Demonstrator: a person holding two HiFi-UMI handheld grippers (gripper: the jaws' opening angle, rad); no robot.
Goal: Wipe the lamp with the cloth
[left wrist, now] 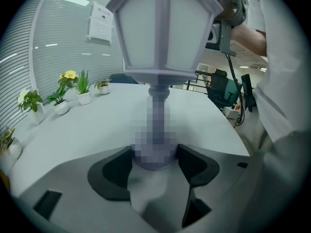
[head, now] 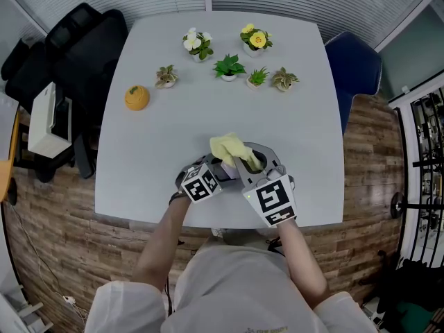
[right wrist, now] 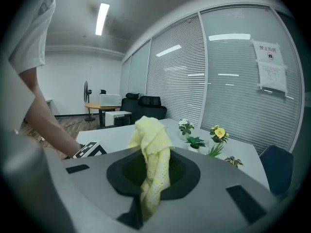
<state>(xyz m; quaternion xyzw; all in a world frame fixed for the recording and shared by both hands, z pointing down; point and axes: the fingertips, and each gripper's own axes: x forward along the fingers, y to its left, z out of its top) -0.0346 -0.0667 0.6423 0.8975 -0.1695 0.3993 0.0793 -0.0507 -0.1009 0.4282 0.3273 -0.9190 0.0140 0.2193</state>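
Lamp (left wrist: pixel 164 33) is standing on the white table (head: pixel 312 116), low in the middle of the head view, close to the person. The left gripper (left wrist: pixel 155 157) is hugging the lamp's thin pole down near its foot. Its jaws are set wide, and a black pad is pressing on each side. I think it is holding there so the lamp is not tipping or sliding while it is being rubbed.

The right gripper (right wrist: pixel 151 186) is pinching the yellow cloth (right wrist: pixel 151 144) tight, with its jaws nearly together. A loose bunch is sticking up past the tips. In the head view that soft bunch is sitting right over the lamp's top, so the wiping looks like it is happening there. I cannot tell if cloth and lamp are touching.

Little plant pots (head: pixel 229 66) and a round orange thing (head: pixel 137 98) are sitting in the upper part of the table, well apart from the work, so nothing is getting in the way.
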